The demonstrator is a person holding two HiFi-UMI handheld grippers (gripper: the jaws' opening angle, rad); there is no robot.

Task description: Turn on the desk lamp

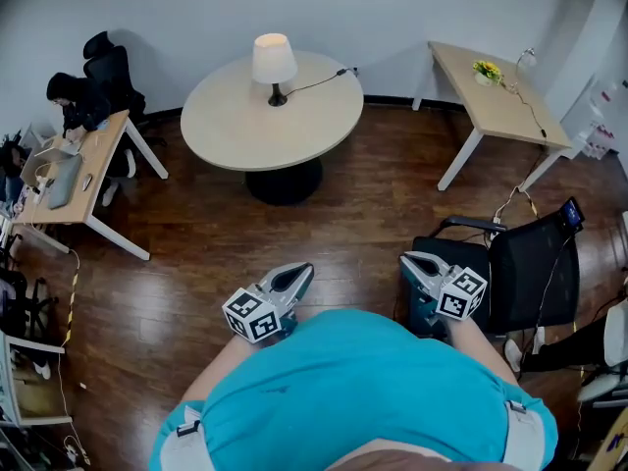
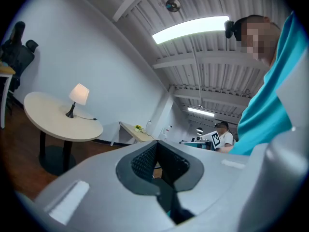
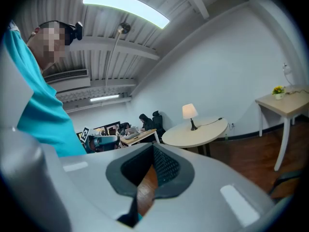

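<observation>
Closed and empty: left claw (image 1: 300,272), right claw (image 1: 408,259) (desk lamp (image 1: 274,65) well apart).

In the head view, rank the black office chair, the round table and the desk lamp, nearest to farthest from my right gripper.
1. Black office chair, just right of the right gripper.
2. Round table, ahead and left.
3. Desk lamp, lit, at the table's far side.

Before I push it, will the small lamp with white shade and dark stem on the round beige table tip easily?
Probably top-heavy: the wide white shade sits above a small dark base, so it may tip. Its thin black cord might drag.
</observation>
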